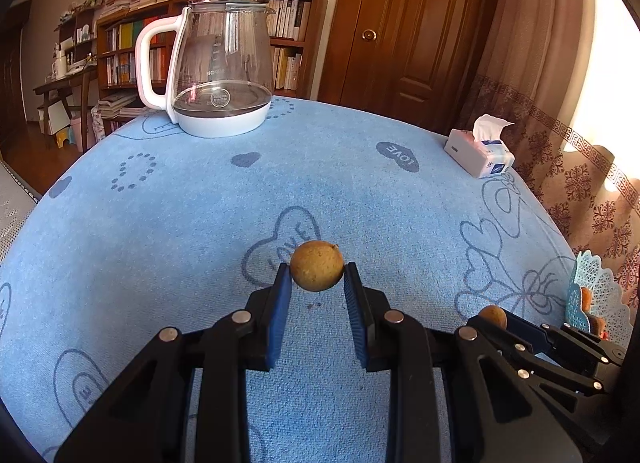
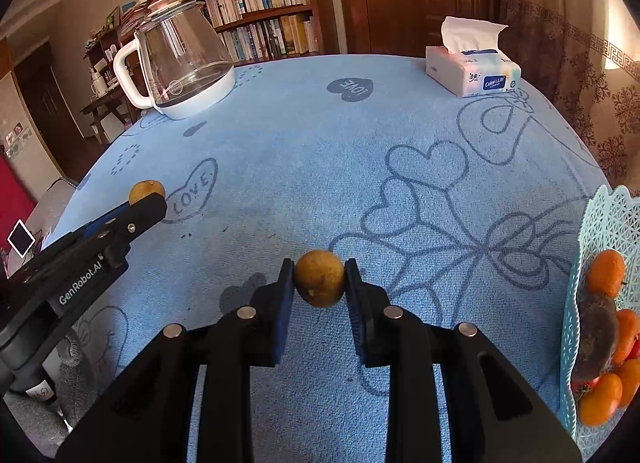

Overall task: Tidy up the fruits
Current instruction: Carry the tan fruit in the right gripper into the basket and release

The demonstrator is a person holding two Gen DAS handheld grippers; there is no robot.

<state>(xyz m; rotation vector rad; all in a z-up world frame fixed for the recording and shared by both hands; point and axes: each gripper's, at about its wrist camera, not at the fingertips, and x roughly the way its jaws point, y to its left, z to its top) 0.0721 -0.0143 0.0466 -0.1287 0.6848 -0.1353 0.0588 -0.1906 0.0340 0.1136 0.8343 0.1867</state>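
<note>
1. Left wrist view: the left tongs are clamped on a small round brown fruit, one blue pad on each flank, held over the worktop, which is covered by a blue cloth printed with hearts and "LOVE".
2. Same view, lower right: the right tongs enter from the right edge, closed on a second brown fruit of which only the top shows.
3. Same view, background: a glass kettle with a white handle and base stands at the far left of the worktop; a tissue pack lies at the far right; a pale blue lattice basket sits at the right edge.
4. Right wrist view: the right tongs are clamped on the second brown fruit, gripped by both pads, above the cloth.
5. Same view, left: the left tongs reach in from the left, the small round brown fruit at their tip.
6. Same view, right edge: the pale blue lattice basket holds several orange fruits and a dark item that cannot be identified.
7. Same view, far side: glass kettle left, tissue pack right, well apart.
</note>
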